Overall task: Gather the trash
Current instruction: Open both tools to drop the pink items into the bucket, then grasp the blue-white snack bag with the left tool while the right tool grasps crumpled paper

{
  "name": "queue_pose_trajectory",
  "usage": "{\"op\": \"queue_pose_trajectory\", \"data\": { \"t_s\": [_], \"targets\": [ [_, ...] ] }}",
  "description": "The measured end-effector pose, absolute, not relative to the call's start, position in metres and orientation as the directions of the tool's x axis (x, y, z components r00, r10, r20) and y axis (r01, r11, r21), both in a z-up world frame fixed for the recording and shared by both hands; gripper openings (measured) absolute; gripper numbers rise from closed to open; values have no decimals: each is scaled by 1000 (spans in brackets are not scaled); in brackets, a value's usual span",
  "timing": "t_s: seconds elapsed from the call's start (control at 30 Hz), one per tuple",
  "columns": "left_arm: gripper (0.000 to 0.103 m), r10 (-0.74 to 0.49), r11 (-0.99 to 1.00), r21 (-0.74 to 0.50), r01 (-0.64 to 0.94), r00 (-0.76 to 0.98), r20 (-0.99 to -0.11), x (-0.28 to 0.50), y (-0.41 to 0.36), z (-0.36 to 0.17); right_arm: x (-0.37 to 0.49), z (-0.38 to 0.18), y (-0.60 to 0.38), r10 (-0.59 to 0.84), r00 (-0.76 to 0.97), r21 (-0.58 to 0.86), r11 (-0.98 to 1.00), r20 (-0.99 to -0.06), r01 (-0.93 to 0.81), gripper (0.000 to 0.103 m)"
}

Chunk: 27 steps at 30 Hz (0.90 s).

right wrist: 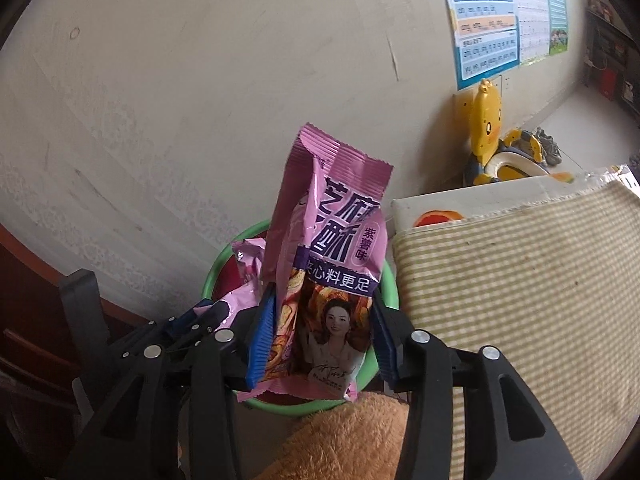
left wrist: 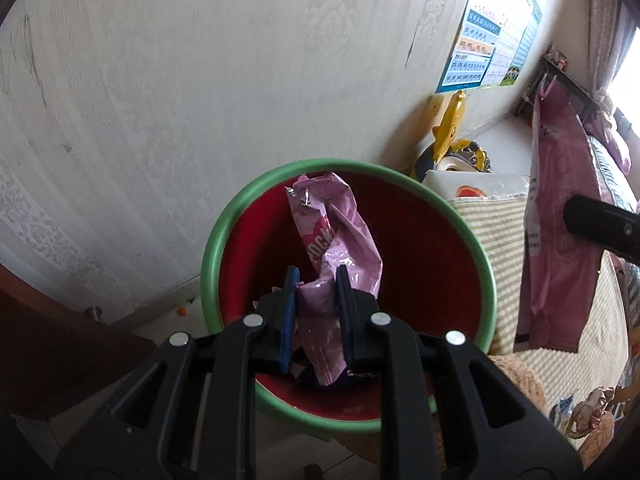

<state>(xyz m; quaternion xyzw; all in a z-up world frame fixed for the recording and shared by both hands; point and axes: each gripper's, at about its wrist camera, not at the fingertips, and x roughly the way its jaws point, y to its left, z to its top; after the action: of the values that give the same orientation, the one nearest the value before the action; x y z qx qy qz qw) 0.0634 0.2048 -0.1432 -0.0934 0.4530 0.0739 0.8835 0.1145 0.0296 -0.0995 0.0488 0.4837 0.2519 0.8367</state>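
My left gripper [left wrist: 316, 280] is shut on a crumpled pink Pocky wrapper [left wrist: 336, 236] and holds it over the mouth of a red bin with a green rim [left wrist: 208, 256]. My right gripper [right wrist: 324, 308] is shut on a tall pink snack bag [right wrist: 324, 240] with Chinese print and a woman's picture, upright above the same bin [right wrist: 208, 284]. The left gripper and its pink wrapper [right wrist: 244, 264] show at the lower left of the right wrist view. The right gripper's bag [left wrist: 556, 224] hangs at the right of the left wrist view.
A pale wall stands behind the bin. A striped green-and-cream cloth [right wrist: 520, 288] covers a surface on the right. A yellow toy potty [right wrist: 496, 144] sits by the wall under posters [right wrist: 484, 12]. A brown fuzzy fabric [right wrist: 340, 440] lies below. Dark wooden furniture [left wrist: 48, 344] is at left.
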Motion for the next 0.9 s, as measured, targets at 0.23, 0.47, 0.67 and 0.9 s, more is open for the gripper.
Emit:
{"op": "queue_pose_trajectory", "data": {
  "t_s": [0.23,0.47,0.67,0.9],
  "targets": [
    [66,55,965,-107,-240,584,-810,62,209,-146,109,-103,28,463,412,321,873,-785,-368,77],
    [66,33,973,-111,-201,603,-797,59,194,-136,98,-100,-7,448,428,340,889,-785,-307,77],
    [67,-73,989,-136,-56,621,-781,46,146,-119,81,-92,-75,380,488,325,925,-786,-198,79],
    [71,-236,972,-179,154,577,-782,21,68,-111,34,-103,-174,238,508,273,962,-828,-7,80]
  ]
}}
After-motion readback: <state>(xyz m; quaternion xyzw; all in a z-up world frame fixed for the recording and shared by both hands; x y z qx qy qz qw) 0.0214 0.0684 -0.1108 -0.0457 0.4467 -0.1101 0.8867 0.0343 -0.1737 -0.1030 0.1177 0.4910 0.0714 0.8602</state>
